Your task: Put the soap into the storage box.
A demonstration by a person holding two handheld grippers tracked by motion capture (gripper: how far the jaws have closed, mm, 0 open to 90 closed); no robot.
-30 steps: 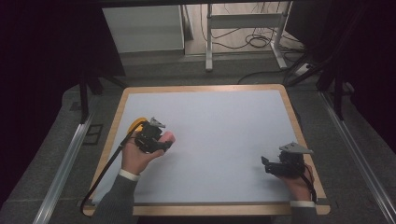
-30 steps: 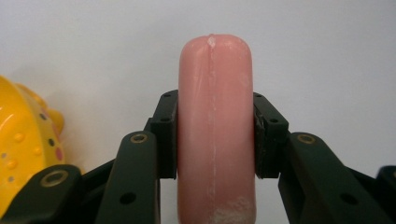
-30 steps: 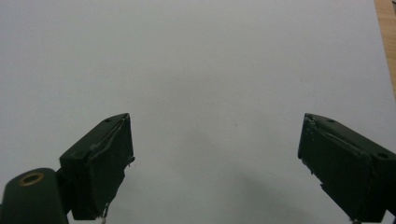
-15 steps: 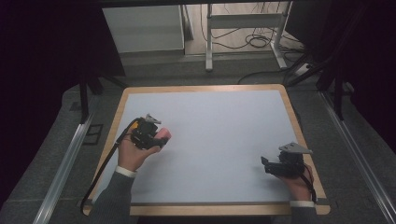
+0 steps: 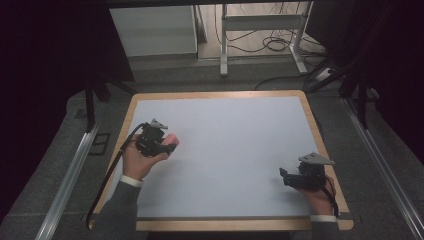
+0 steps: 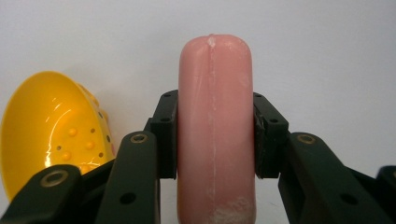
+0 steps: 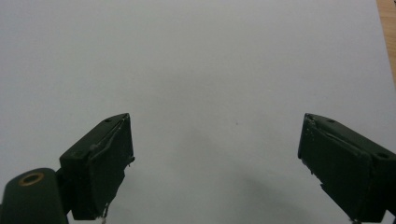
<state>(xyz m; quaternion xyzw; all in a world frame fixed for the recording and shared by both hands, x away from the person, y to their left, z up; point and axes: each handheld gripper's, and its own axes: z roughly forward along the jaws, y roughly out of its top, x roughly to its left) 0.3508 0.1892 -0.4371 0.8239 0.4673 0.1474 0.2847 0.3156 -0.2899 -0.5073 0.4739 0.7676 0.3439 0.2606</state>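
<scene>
Left gripper view: left gripper (image 6: 215, 135) clenched on a pink sausage-shaped piece (image 6: 215, 126), black pads pressed flat against both of its sides, rounded end poking up past the jaws. Just beside the left jaw, a yellow bowl-like piece (image 6: 46, 130) with small raised dots inside, lying on the white table top (image 6: 327, 51).

High view: same gripper (image 5: 161, 144) near the table's left edge, pink piece (image 5: 170, 140) showing at its tip. Right gripper (image 5: 286, 177) near the right edge, well apart from the left one.

Right gripper view: jaws spread wide, nothing between them, bare white surface (image 7: 210, 70) ahead.
</scene>
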